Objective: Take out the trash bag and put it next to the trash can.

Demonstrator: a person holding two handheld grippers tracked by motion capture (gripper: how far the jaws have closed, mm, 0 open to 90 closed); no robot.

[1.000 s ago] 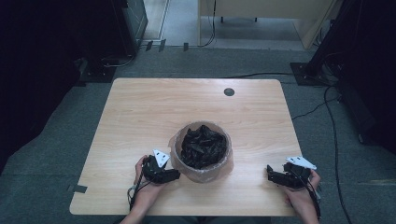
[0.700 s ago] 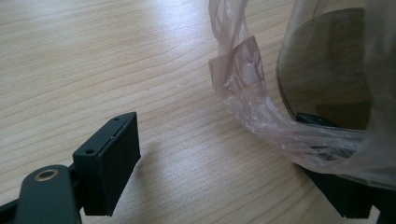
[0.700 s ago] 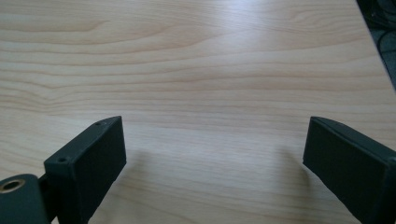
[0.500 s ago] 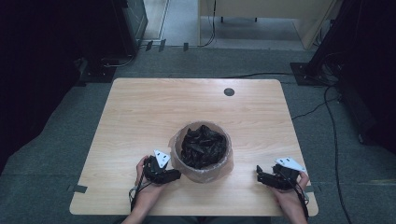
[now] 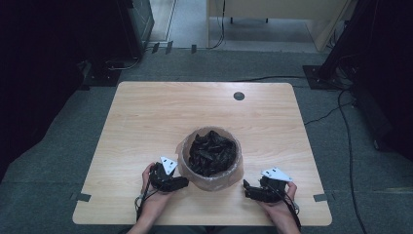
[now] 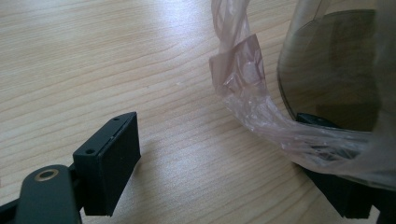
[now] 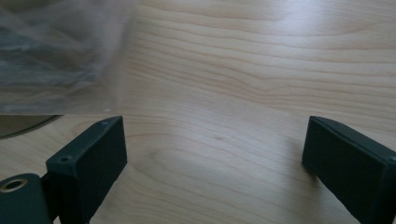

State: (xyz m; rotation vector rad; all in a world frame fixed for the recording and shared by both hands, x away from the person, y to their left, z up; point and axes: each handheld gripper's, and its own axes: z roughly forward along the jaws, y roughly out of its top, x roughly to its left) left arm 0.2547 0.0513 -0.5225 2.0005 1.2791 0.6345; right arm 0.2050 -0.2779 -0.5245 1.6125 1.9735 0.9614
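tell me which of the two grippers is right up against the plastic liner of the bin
The left gripper: its fingers straddle the clear plastic liner at the bin. The right gripper sits apart, over bare table.

A lab or test room: a lone wooden bench (image 5: 146, 126) on grey carpet (image 5: 73, 141), with cables (image 5: 341, 112) and dark equipment stands (image 5: 336, 63) beyond the bench's far edge.

One lined bin (image 5: 210, 157), two grippers, one table (image 5: 146, 117)

no readable text, labels, brands or numbers anywhere
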